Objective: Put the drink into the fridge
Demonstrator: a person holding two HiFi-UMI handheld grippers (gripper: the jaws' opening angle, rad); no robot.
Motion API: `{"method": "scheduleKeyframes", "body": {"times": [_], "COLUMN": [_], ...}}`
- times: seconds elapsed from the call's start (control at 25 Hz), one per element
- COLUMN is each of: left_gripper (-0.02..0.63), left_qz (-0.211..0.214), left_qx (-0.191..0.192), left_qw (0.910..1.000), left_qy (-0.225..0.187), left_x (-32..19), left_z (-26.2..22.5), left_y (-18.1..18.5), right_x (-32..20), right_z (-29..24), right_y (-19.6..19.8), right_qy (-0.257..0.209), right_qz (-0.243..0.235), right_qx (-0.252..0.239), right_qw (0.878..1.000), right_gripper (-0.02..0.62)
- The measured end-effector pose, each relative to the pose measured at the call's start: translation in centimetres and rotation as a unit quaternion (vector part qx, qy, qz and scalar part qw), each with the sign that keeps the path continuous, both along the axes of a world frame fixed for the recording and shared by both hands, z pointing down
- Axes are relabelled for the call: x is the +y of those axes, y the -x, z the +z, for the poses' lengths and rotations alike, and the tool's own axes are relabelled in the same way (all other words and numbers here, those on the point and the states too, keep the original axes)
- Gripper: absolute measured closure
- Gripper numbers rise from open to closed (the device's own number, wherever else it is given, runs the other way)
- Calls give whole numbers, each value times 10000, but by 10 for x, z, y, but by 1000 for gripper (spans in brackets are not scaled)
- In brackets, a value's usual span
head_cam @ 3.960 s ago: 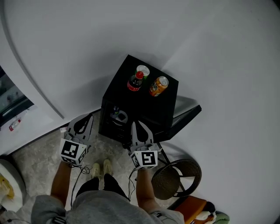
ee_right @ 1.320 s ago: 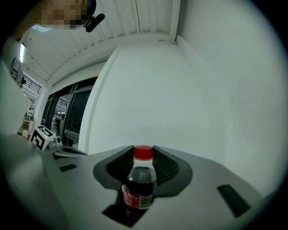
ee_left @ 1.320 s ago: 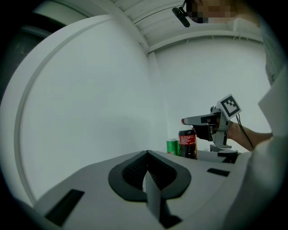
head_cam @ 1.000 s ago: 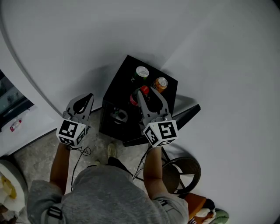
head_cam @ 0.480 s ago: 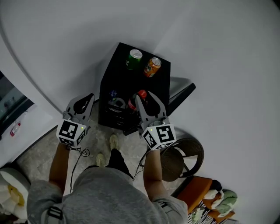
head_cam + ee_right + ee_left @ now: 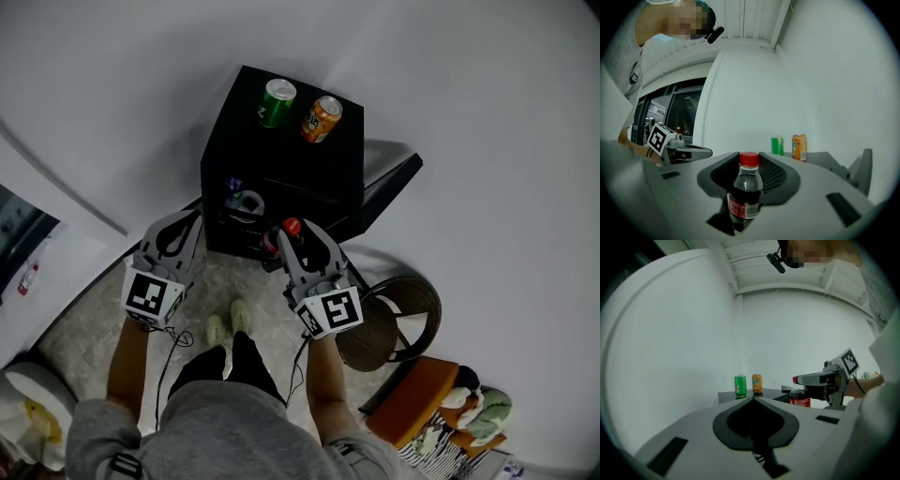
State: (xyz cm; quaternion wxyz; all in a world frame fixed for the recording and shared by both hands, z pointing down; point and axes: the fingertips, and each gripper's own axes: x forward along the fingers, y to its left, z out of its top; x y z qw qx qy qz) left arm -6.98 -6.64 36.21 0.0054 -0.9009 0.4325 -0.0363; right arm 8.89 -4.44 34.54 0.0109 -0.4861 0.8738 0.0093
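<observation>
1. The cola bottle point(image 6: 745, 194) is off the mini fridge point(image 6: 242, 141) top, where it stood with the cans a few seconds ago. It now hangs upright, red cap up, lower down and in front of the open fridge front.
2. Your right gripper point(image 6: 298, 236) is clamped on the bottle's body, jaws part closed around it. Grip looks settled, so the pick is done and only the insert is left.
3. The green can point(image 6: 277, 101) and orange can point(image 6: 322, 117) have stayed on top, well clear of the bottle.
4. Your left gripper point(image 6: 176, 230) has jaws together and nothing in them. It sits left of the opening, apart from the fridge.
5. Edges: the fridge door point(image 6: 389, 199) is swung out on the right, near your right gripper. The upper shelf already holds a blue-capped item point(image 6: 234, 187) on its left side.
6. Room: the floor in front is open. The round stool point(image 6: 412, 323) sits just beside your right forearm, so watch it if you back out.
</observation>
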Motion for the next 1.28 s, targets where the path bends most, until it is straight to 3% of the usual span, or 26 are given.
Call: {"method": "scheduleKeyframes", "body": {"times": [0.72,1.28], "left_gripper": [601,601], "left_qz": [-293,-626], "left_qx": [-170,-192], "left_qw": [9989,9971], "left_qy": [334,392], "left_x": [-35,-65], "left_z": [133,214], "left_y": [-4,2], "right_x": [-65,-123], "right_z": [160,239], "right_y": [-12,-15], "right_qy": [198,95], "right_qz": [26,-133], "right_qx": [-150,-8], "right_qw": [9997,9999], "right_gripper": [453,453]}}
